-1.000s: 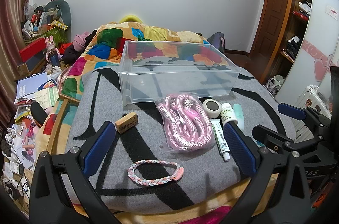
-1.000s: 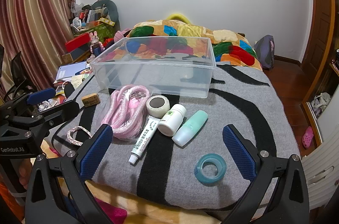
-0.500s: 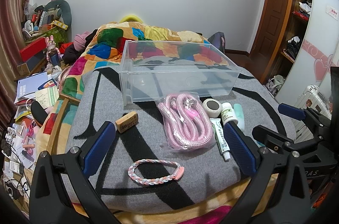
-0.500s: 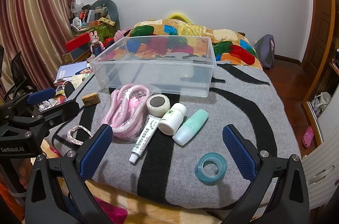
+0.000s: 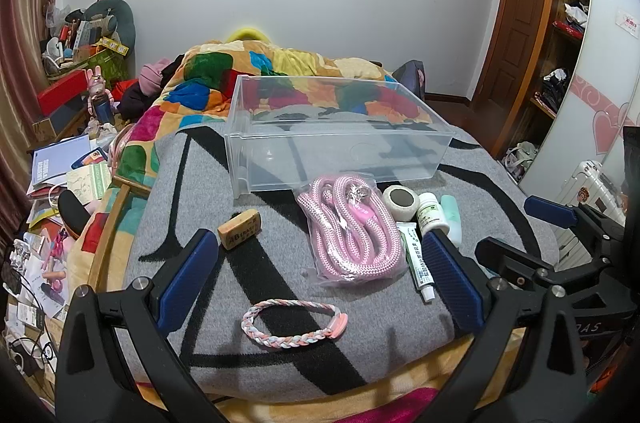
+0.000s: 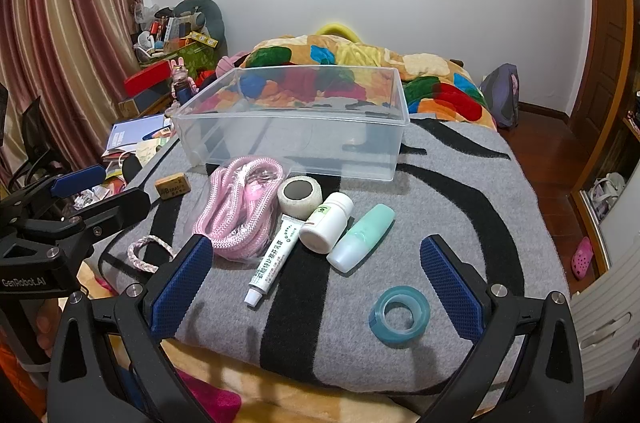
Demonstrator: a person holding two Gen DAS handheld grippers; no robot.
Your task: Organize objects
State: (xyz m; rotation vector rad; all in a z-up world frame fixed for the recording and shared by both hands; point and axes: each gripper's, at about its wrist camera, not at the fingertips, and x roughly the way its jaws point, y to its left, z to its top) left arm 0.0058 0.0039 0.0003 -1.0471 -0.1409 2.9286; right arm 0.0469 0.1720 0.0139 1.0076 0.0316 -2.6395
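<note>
An empty clear plastic bin [image 5: 340, 159] [image 6: 292, 139] stands on a grey and black blanket [image 5: 248, 275]. In front of it lie a bagged pink rope [image 5: 350, 227] [image 6: 240, 207], a brown eraser [image 5: 239, 234], a braided bracelet [image 5: 294, 319], a white tape roll [image 6: 299, 197], a white pill bottle [image 6: 326, 223], an ointment tube [image 6: 274, 259], a mint green bottle [image 6: 360, 237] and a blue tape ring [image 6: 399, 315]. My left gripper [image 5: 316, 283] is open and empty above the bracelet. My right gripper [image 6: 316, 279] is open and empty near the tube and the blue tape ring.
A colourful quilt [image 5: 256, 71] lies behind the bin. Cluttered papers and boxes [image 5: 60, 175] cover the floor to the left of the bed. A wooden door and shelves [image 5: 560, 35] stand on the right. The blanket's front edge is just below both grippers.
</note>
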